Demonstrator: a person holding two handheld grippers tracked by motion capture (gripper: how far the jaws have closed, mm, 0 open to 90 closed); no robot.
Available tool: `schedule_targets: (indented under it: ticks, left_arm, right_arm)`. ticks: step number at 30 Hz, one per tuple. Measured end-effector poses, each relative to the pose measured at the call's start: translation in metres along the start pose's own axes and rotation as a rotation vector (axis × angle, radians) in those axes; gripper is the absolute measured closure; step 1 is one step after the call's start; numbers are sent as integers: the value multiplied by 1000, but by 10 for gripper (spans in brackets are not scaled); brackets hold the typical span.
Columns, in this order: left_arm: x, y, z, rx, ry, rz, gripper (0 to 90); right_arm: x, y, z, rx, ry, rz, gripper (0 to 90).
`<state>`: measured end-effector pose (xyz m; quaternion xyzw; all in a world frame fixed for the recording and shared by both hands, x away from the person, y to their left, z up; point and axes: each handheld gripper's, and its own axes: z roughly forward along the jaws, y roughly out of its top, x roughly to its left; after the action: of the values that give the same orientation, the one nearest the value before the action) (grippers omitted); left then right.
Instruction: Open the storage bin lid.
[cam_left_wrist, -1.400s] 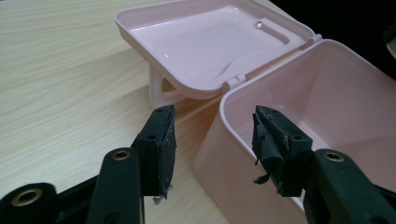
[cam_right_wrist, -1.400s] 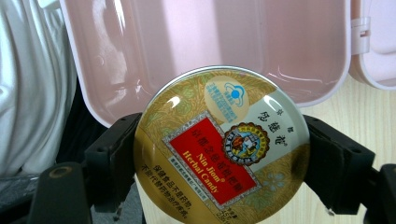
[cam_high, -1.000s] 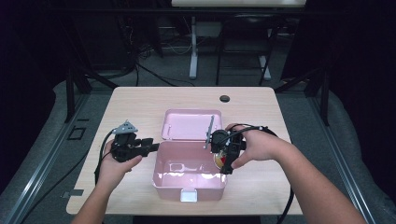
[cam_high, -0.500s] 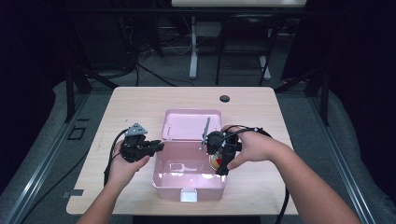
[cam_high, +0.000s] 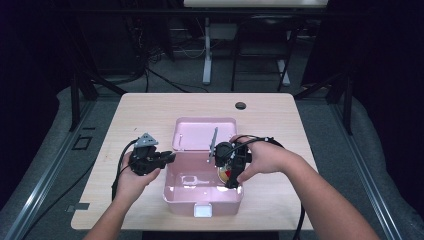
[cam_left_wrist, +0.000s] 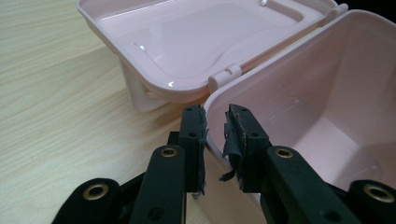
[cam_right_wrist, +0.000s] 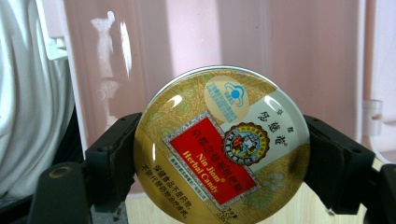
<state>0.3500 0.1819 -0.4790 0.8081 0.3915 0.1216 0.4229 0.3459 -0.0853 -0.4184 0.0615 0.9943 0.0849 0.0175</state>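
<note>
Round, flat candy tin (cam_right_wrist: 221, 143), gold with a red label panel, a small emblem and a pale sticker on its lid; clamped edge to edge between the jaws of the right hand-held gripper (cam_high: 231, 167), lid facing back along the jaws. Beyond it, the inner wall of a pink plastic box (cam_high: 202, 197), glossy, lid (cam_left_wrist: 196, 42) flung open behind on a hinge.

Left hand-held gripper (cam_left_wrist: 215, 144) astride the box's near wall at a rounded corner, one jaw outside, one inside; jaws just closed in, pads at or very near the rim, actual pressing hard to tell. Torn black pad tape hanging from the inside jaw.

Lower edge of the tin cut off; small print unreadable. Tin mostly hidden by the right hand (cam_high: 262, 157) from above.

One tin, one box, two hand-held grippers, one wooden worktop (cam_high: 130, 115).
</note>
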Motion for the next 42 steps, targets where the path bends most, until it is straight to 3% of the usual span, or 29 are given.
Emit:
schedule_targets:
  ticks: [4,14,19,30,42]
  left_arm:
    - [0,-1,0,-4,0,3,748]
    - [2,-3,-2,-10,-6,-15,616]
    - [4,-4,-3,-30,13,-14,553]
    - [8,-5,-7,-32,-4,-27,521]
    - [9,-5,-7,-31,3,-26,512]
  right_arm:
    - [0,2,6,17,-8,-14,197]
    - [1,5,18,31,17,-23,197]
    - [1,5,24,43,21,-28,197]
    - [0,8,34,73,17,-36,197]
    - [-1,8,47,92,35,-35,197]
